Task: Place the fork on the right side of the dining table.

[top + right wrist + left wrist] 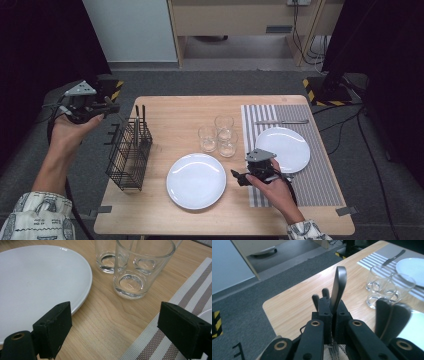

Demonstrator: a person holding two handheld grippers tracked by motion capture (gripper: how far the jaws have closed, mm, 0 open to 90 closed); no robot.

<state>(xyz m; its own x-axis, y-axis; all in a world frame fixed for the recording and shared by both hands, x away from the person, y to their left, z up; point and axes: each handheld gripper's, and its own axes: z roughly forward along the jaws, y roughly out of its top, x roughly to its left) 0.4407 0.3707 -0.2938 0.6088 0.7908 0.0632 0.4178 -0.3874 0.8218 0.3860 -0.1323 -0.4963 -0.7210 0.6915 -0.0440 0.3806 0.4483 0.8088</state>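
High view: a fork [338,285] is clamped between the jaws of the left gripper [107,107], held up just left of the wire basket [129,155]. Well right of the basket, the right gripper [240,177] is held with jaws wide apart, between the near plate [196,180] and the striped mat [320,175].

The high view is looking down on the whole table [165,107]; both gripper views are sitting close, sharing the glasses [384,285].
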